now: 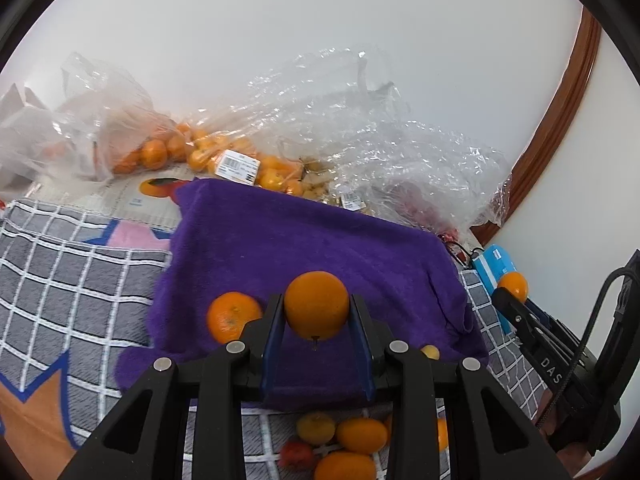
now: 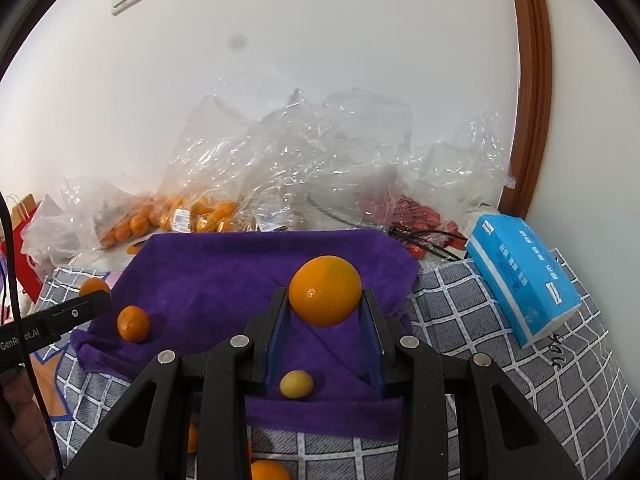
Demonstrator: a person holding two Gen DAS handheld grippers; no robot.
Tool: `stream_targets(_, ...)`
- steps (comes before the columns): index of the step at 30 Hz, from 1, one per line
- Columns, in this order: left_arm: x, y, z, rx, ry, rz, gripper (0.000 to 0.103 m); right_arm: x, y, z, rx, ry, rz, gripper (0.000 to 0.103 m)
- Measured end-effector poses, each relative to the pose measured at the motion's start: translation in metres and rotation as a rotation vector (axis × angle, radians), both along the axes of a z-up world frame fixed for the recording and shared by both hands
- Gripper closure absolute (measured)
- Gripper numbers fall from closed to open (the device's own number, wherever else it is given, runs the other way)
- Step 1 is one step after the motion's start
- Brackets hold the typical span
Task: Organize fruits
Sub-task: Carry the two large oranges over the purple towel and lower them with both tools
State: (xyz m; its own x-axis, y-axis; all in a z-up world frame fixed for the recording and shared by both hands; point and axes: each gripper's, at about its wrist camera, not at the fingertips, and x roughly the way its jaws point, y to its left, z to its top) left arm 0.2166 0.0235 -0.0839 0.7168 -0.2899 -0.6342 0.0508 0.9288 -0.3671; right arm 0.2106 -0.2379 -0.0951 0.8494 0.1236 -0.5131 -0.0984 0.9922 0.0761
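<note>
White wall behind, checked blanket underneath, and the purple towel [image 1: 312, 248] is the sorting spot. From the left wrist: the left hand-held gripper [image 1: 316, 312] pinches an orange [image 1: 316, 304] over the towel's near edge, one mandarin [image 1: 232, 316] already sits on it, loose fruit [image 1: 352, 436] waits just short of it, bagged fruit [image 1: 224, 156] beyond.

From the right wrist: the right hand-held gripper [image 2: 325, 300] pinches another orange [image 2: 325, 290] above the towel, small yellow fruit [image 2: 296, 385] below. Looks barely started tbh.
</note>
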Motion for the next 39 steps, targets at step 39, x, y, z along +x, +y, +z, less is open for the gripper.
stream_targets(39,0.019,-0.022,-0.050,0.042,0.070,-0.059,0.073,0.041,-0.003,-0.066,0.012,0.142,0.006,0.068)
